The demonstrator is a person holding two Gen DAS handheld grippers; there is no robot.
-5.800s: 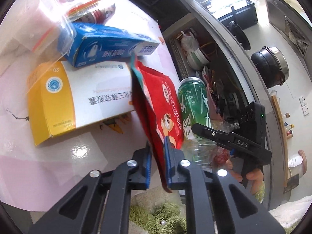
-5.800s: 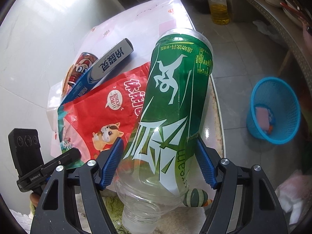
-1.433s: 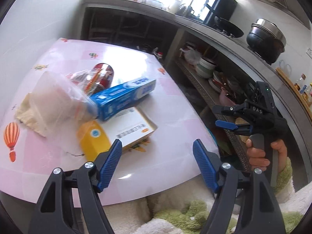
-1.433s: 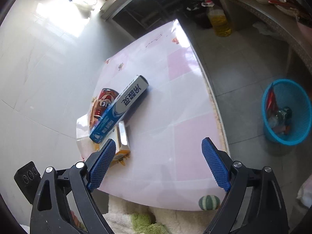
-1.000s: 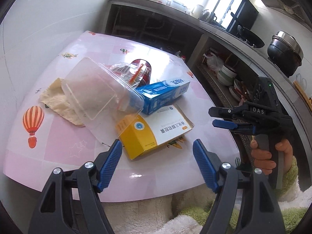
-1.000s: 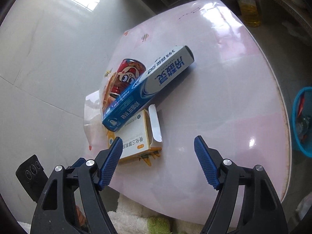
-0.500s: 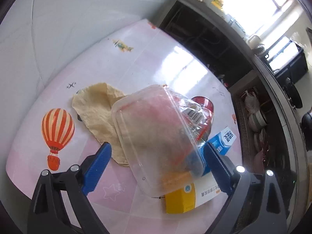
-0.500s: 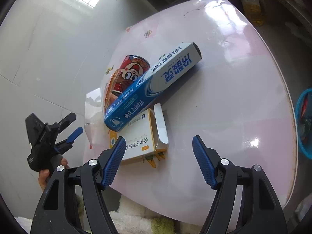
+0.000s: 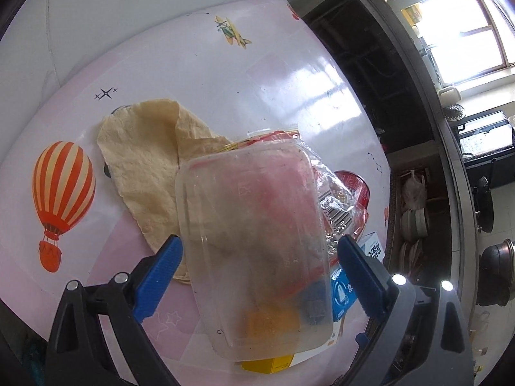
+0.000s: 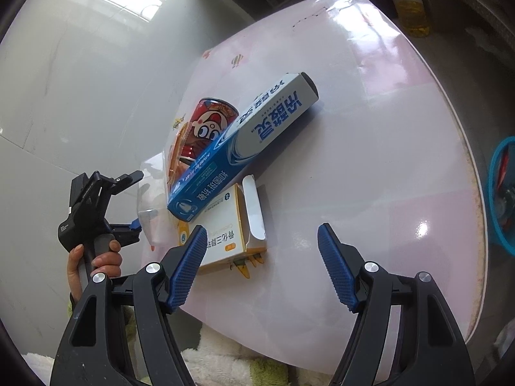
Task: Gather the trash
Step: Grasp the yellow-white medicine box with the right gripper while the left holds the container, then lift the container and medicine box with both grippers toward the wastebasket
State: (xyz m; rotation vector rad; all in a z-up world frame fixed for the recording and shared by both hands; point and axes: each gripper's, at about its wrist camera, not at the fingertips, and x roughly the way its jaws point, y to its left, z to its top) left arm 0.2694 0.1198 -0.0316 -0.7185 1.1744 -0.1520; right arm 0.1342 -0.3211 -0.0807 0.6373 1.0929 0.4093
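A clear plastic container [image 9: 251,199] lies tilted on the trash pile and fills the left wrist view. My left gripper [image 9: 259,241] is open wide, one finger on each side of the container, and neither pad presses on it. Under it are a crinkled wrapper [image 9: 334,206], a red can [image 9: 354,183], a blue toothpaste box [image 9: 370,251] and a yellow-white carton [image 9: 270,362]. A tan paper [image 9: 145,148] lies to the left. My right gripper [image 10: 261,227] hangs open over the table, just right of the carton [image 10: 225,234], and holds nothing.
The pink round table [image 10: 370,128] stands against a white tiled wall. A blue waste basket [image 10: 499,193] with trash sits on the floor to the right. An oil bottle [image 10: 408,3] stands on the floor beyond. Kitchen shelves with bowls [image 9: 415,222] run past the table.
My left gripper has swung left over the pile, rolled and spread its jaws wider; the clear container now lies between them. The right gripper has stayed put.
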